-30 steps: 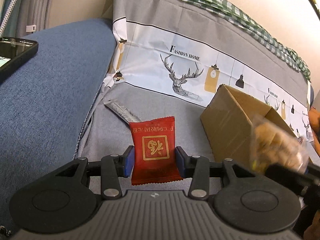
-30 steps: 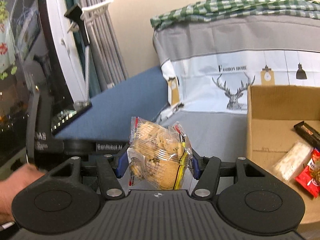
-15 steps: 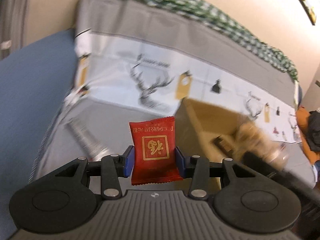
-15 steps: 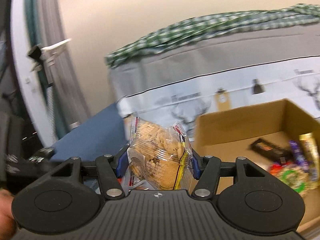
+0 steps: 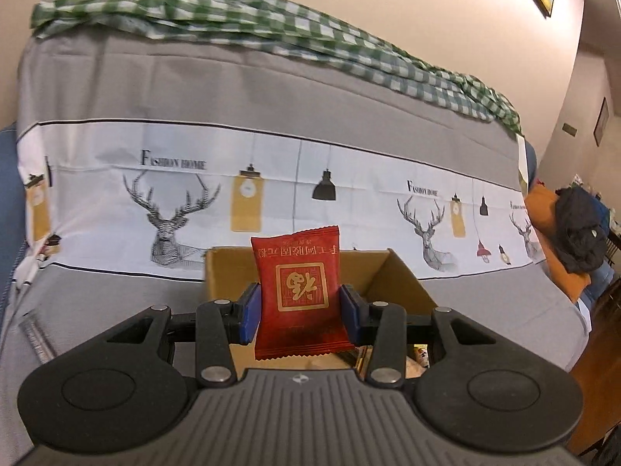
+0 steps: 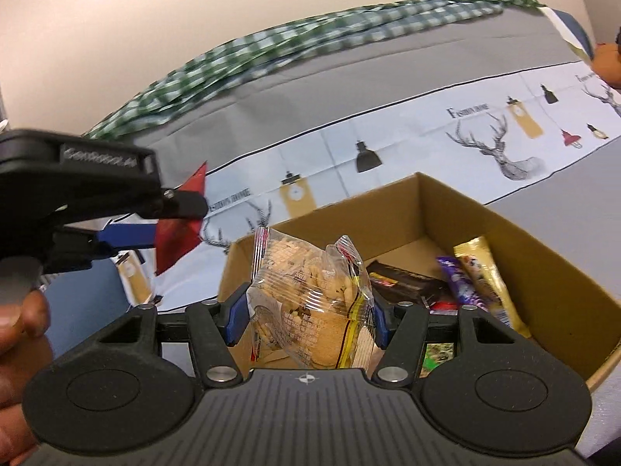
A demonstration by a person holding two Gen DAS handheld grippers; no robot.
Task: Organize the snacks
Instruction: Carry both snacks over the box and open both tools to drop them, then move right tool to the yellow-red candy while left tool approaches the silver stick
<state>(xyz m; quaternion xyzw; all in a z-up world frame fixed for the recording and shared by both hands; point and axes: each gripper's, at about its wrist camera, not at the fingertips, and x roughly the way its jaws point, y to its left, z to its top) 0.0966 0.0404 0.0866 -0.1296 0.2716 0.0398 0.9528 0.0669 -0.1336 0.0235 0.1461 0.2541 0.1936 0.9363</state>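
A: Above the cardboard box (image 6: 516, 256), right gripper (image 6: 306, 312): jaws clamped on a clear cookie bag (image 6: 310, 303). Left gripper (image 5: 299, 312)?

B: Jaws clamped on a red packet (image 5: 299, 291), upright, in front of the box's far wall.

A: Box contents?

B: Dark bar (image 6: 403, 283), purple and yellow wrappers; the rest hidden behind the gripper body. A hand (image 6: 15, 349) is cut off at the left edge.

Red packet (image 5: 298, 291): standing upright, gold emblem, clamped.
Biscuit bag (image 6: 310, 299): clear, clamped.
Cardboard box (image 6: 543, 272): lying open at 3 o'clock, holding snacks.
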